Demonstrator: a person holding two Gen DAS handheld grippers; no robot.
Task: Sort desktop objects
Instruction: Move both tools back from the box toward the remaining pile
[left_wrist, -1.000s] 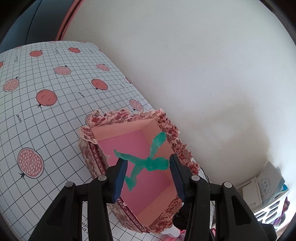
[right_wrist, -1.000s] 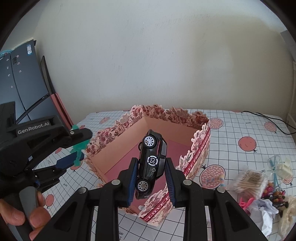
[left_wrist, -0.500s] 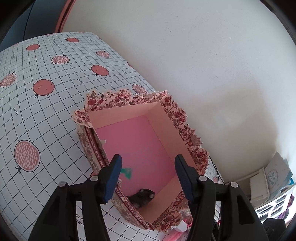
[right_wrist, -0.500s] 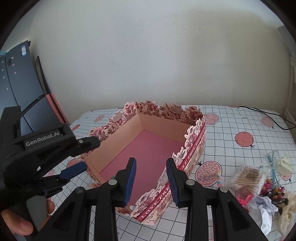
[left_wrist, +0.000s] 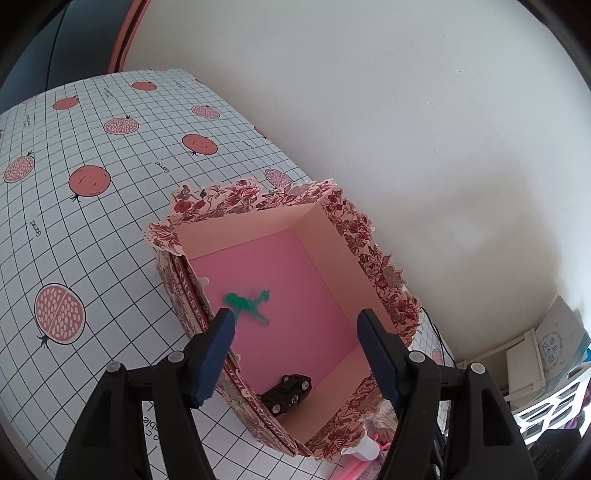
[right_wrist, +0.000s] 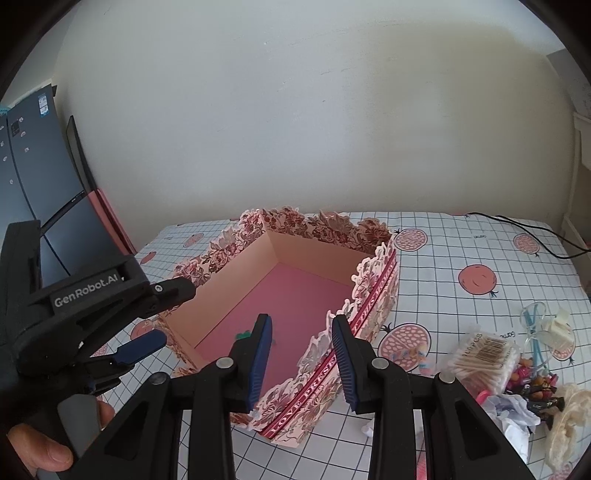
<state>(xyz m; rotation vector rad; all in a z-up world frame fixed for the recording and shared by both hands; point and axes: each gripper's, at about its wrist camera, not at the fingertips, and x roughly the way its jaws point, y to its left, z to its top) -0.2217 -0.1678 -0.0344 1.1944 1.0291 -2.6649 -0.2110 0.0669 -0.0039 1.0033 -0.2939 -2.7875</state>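
A floral paper box (left_wrist: 236, 201) with a pink floor stands on the gridded tablecloth. On its floor lie a green toy figure (left_wrist: 245, 304) and a black toy car (left_wrist: 288, 393). My left gripper (left_wrist: 294, 321) hangs over the box's near left rim, jaws opening, nothing between the pads. My right gripper (right_wrist: 301, 325) hovers open above the box (right_wrist: 306, 251), empty. Behind its left finger peeks a bit of the green figure (right_wrist: 242, 335); the car is hidden here. In the right wrist view the left gripper (right_wrist: 166, 317) reaches in from the left, held by a hand.
A heap of small things lies at the table's right: a cotton swab pack (right_wrist: 484, 354), crumpled paper (right_wrist: 513, 410), little toys (right_wrist: 535, 384). A black cable (right_wrist: 517, 229) runs along the back right. Dark panels (right_wrist: 29, 184) stand at the left, and a wall rises close behind.
My left gripper let go of the green figure and my right let go of the black car. Both toys now lie in the box, and both pairs of jaws have spread wider.
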